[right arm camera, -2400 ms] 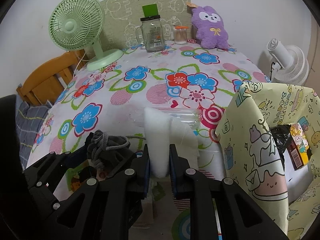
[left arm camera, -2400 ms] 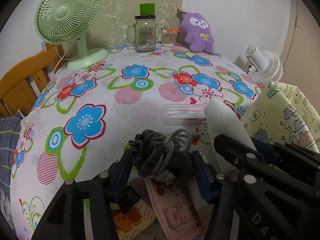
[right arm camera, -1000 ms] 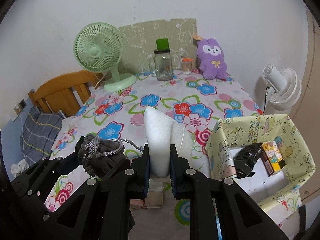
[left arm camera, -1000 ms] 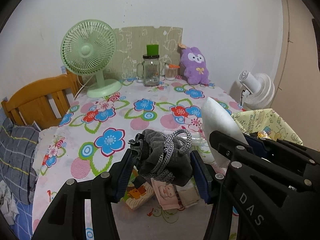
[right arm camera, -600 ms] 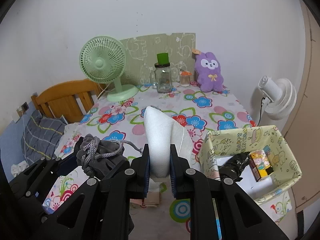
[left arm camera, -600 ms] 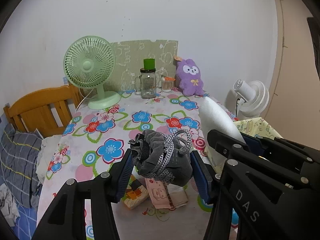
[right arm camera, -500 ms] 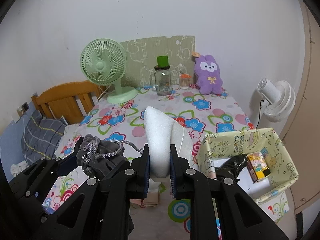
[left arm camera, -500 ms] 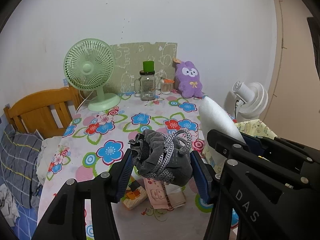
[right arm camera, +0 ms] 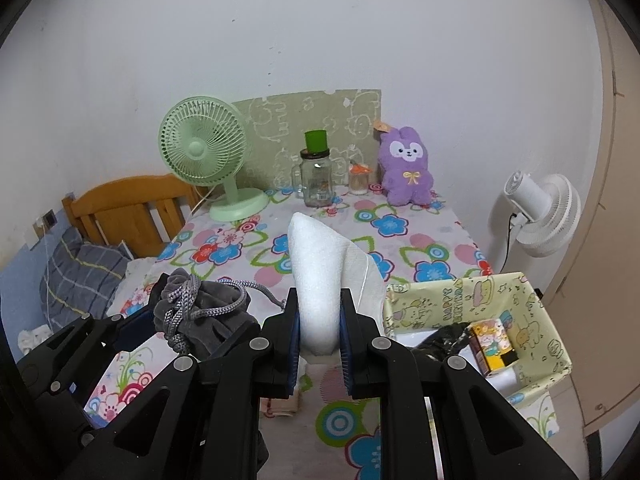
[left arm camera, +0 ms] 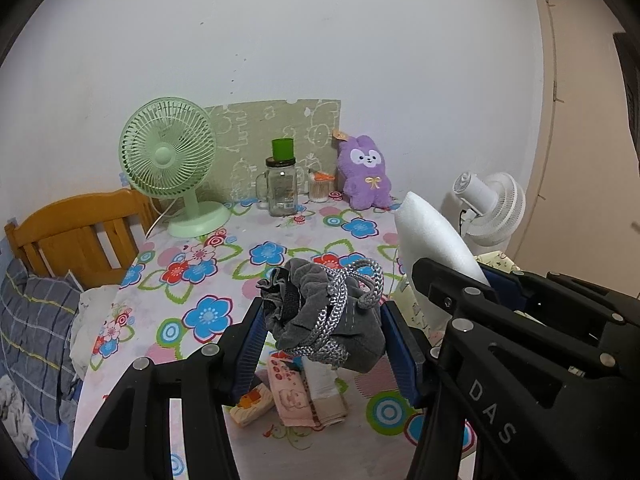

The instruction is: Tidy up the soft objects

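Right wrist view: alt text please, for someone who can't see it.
The right gripper pinches a white foam piece above a flowered table, beside a yellow patterned box. The left gripper holds a grey drawstring pouch; a green fan and purple plush stand behind.

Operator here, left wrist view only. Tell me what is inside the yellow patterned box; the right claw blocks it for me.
Observer: In the right wrist view the yellow patterned box is open on top and holds a crumpled black bag.
Operator: Report anything else in there.
Observer: A small colourful carton lies beside the bag, toward the box's right wall.
Operator: Confirm the right claw's grip.
Observer: The right claw is shut on the white foam piece, with a pad pressing each side.
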The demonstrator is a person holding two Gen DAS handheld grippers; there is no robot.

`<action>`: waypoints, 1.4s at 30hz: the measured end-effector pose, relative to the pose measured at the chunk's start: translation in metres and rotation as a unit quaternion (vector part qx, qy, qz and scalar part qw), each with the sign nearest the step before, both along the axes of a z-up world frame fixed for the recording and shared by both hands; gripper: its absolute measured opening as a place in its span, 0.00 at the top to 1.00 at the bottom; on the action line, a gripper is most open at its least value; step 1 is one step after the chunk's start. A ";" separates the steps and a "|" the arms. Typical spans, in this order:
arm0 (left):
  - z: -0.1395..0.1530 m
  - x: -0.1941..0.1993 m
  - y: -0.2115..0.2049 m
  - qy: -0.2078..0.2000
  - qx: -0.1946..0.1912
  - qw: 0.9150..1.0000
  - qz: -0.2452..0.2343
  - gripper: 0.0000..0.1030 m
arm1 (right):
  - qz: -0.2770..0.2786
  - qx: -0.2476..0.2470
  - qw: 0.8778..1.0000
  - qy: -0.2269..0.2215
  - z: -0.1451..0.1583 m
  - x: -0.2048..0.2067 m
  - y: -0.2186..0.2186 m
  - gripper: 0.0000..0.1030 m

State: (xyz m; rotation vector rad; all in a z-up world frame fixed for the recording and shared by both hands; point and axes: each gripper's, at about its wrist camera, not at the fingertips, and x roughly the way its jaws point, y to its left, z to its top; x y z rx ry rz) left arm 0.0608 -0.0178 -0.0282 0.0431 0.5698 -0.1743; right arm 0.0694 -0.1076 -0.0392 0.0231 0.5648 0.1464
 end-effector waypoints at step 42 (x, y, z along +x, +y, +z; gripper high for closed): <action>-0.009 0.039 -0.122 0.018 0.016 0.995 -0.097 0.44 | -0.095 0.014 0.995 0.014 -0.009 0.029 -0.119 0.81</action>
